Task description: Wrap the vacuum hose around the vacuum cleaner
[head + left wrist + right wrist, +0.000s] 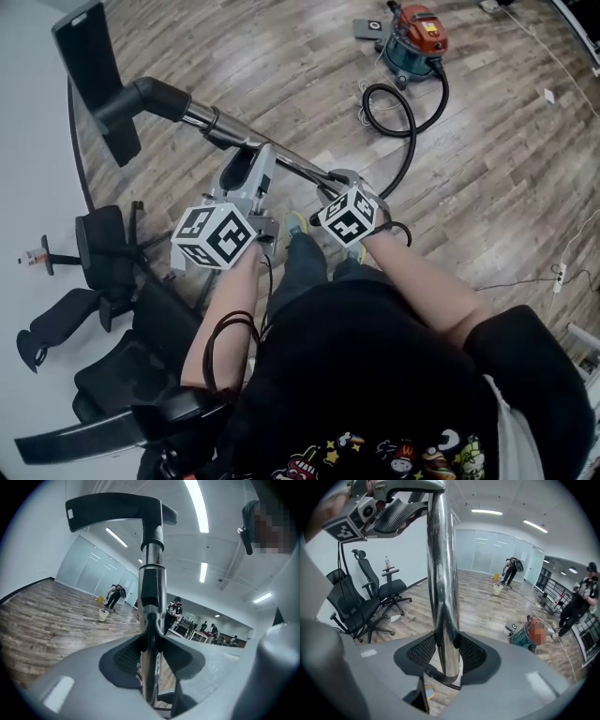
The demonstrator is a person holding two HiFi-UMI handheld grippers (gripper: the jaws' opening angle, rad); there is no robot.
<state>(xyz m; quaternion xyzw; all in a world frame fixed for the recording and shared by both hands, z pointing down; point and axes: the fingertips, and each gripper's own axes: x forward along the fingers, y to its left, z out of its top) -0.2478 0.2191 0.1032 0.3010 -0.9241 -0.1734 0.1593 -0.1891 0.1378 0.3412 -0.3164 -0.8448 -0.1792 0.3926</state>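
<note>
Both grippers are clamped on the vacuum's metal tube.
- Left gripper: jaws narrow, pads pressed to both sides of the tube. It sits higher up the tube, nearer the black floor head.
- In the left gripper view the floor head is at the top, off the floor and up against the ceiling lights.
- Right gripper: jaws closed on the same tube, at the end nearest the person, where the hose starts. The left gripper shows above it in the right gripper view.

Task items:
- The vacuum cleaner, teal with an orange top, stands on the wood floor well apart from the person.
- The black hose runs loose from the tube end across the floor, makes one loop near the cleaner, then joins it. None of it is wound around the body.

Surroundings:
- A flat grey box lies just beside the cleaner.
- Black office chairs crowd the person's left, by the white wall and close under the tube.
- A thin white cable lies on the floor at right.
- A black cord loops over the left forearm.
- Farther off, a person bends over near a bucket.
- Another person stands at right.
</note>
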